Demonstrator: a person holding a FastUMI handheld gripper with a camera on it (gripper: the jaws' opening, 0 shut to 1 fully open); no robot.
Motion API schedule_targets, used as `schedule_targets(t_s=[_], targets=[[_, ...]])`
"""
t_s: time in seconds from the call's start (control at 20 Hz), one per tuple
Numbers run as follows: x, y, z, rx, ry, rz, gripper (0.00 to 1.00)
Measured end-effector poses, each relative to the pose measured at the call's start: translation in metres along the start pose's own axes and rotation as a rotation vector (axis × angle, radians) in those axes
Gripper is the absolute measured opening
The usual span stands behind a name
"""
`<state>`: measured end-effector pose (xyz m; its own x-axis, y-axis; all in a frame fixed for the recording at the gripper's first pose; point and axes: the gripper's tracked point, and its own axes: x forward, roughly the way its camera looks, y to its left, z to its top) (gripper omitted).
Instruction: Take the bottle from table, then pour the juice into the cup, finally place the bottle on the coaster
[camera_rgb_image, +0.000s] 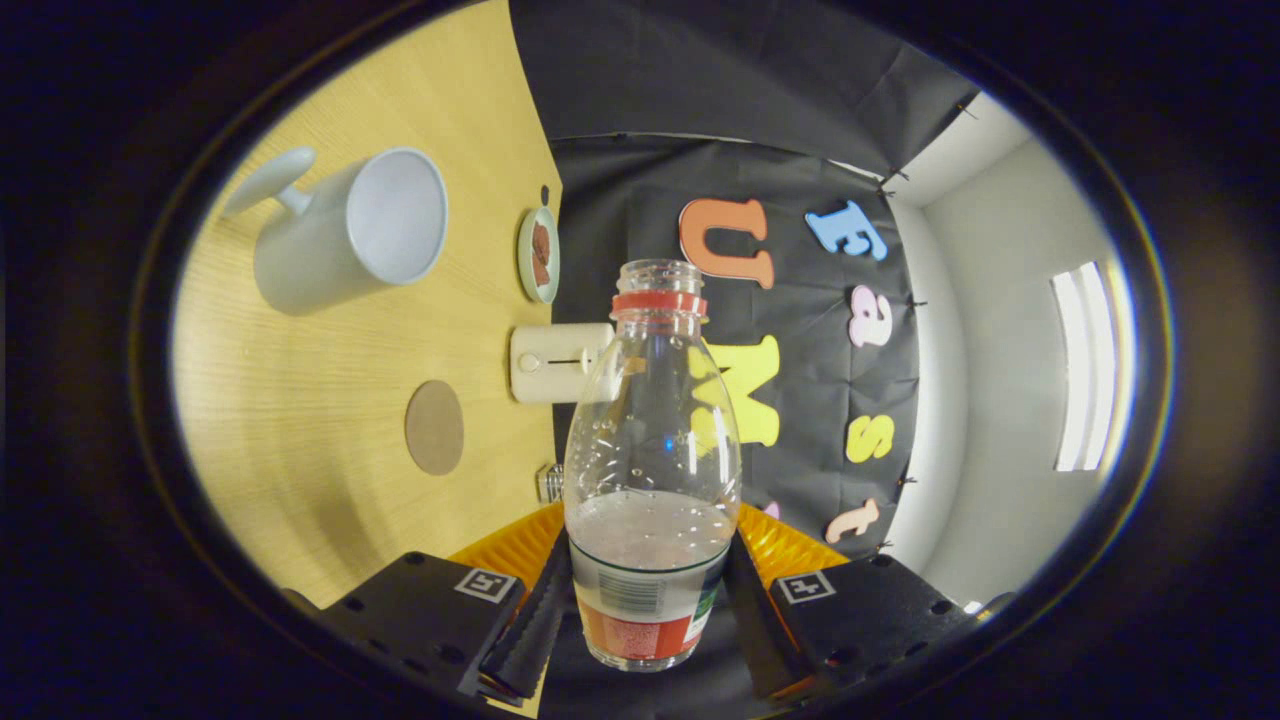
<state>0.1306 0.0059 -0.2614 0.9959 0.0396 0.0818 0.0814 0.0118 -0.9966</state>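
Note:
My gripper (645, 615) is shut on a clear plastic bottle (650, 430), both black fingers (530, 625) pressing its labelled lower part. The bottle has a red neck ring and no cap, and a little pale liquid sits near its base. The view is rolled sideways, so the wooden table (300, 480) stands off to the left of the bottle. The white cup (350, 235), with a handle, stands on the table well beyond the fingers; its mouth looks empty. A round brown coaster (434, 427) lies on the table nearer to me, left of the bottle.
A white box-shaped appliance (555, 362) sits at the table's far edge, just behind the bottle's shoulder. A small plate (538, 255) with something brown on it lies beside the cup. A small clear item (550, 482) rests near the table edge.

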Motion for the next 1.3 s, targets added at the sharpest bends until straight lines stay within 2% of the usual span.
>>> schedule_targets(t_s=[0.25, 0.7, 0.95, 1.3], targets=[[-0.005, 0.002, 0.013, -0.110, -0.036, -0.006, 0.80], [-0.003, 0.002, 0.024, -0.197, -0.054, -0.024, 0.80], [-0.005, 0.001, 0.027, -0.224, -0.059, -0.030, 0.80], [0.001, -0.005, 0.028, -0.200, -0.054, -0.038, 0.80]])
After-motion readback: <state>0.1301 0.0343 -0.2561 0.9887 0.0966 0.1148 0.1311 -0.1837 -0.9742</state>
